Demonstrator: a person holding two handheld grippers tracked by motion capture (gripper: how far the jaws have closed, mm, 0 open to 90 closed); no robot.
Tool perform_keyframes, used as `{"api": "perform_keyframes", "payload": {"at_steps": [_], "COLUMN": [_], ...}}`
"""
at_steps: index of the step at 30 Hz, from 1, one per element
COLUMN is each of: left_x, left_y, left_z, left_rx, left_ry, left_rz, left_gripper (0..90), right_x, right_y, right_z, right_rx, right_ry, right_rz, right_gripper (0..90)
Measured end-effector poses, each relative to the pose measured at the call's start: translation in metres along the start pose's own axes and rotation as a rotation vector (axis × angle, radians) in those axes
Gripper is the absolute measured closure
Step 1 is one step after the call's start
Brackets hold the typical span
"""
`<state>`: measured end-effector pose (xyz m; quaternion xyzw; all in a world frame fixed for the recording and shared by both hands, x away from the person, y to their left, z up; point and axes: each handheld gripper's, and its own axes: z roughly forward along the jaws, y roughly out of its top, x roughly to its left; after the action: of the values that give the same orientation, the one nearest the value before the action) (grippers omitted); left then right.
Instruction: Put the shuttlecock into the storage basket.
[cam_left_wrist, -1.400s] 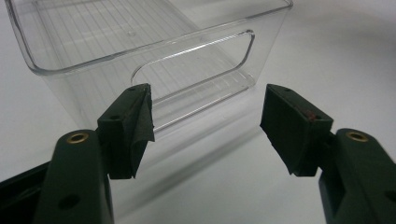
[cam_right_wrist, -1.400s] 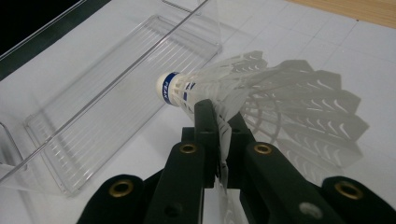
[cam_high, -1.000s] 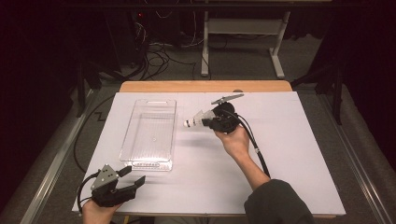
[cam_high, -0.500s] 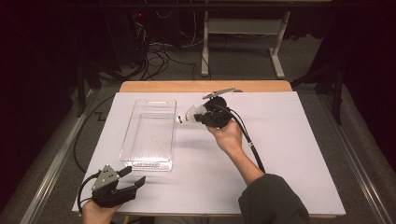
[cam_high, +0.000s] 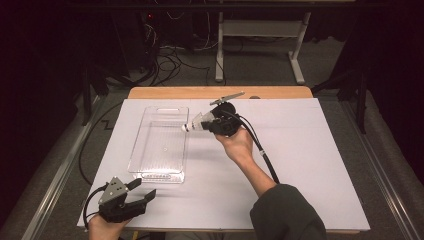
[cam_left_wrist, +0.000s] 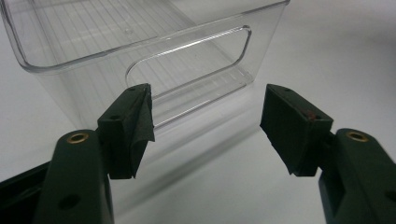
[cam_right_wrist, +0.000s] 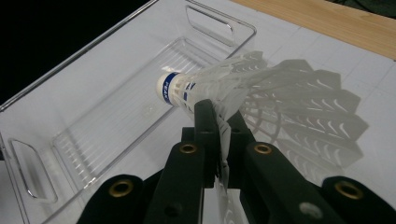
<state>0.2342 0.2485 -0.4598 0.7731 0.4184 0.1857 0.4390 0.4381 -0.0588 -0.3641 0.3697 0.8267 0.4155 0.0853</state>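
My right tool (cam_right_wrist: 219, 135) is clamped on the shuttlecock (cam_right_wrist: 261, 93) just short of the bin (cam_high: 150, 145) ahead, drop still to do, while my left tool (cam_left_wrist: 208, 126) gapes empty.

White sheet (cam_high: 310, 165) covers counter, reaching nearly to its side edges. Bare wooden strip of counter (cam_high: 170, 93) shows beyond sheet's far edge. Past counter: white frame legs (cam_high: 298, 55) on grey floor, tangle of dark cables (cam_high: 167, 55) left of legs. Metal rail (cam_high: 55, 182) runs along floor beside counter's left edge.
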Motion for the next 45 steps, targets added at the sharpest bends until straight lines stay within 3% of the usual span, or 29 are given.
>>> {"api": "perform_keyframes", "payload": {"at_steps": [30, 45], "left_x": [0.004, 0.004], "left_y": [-0.002, -0.002], "left_z": [-0.004, -0.004], "left_rx": [-0.008, -0.008], "left_ry": [0.012, 0.001], "left_rz": [-0.015, -0.021], "left_gripper": [35.0, 35.0], "right_x": [0.015, 0.016], "right_y": [0.026, 0.035], "right_z": [0.026, 0.039], "right_rx": [0.021, 0.034], "right_ry": [0.013, 0.015], "right_rz": [-0.011, -0.009], "right_gripper": [89.0, 89.0]}}
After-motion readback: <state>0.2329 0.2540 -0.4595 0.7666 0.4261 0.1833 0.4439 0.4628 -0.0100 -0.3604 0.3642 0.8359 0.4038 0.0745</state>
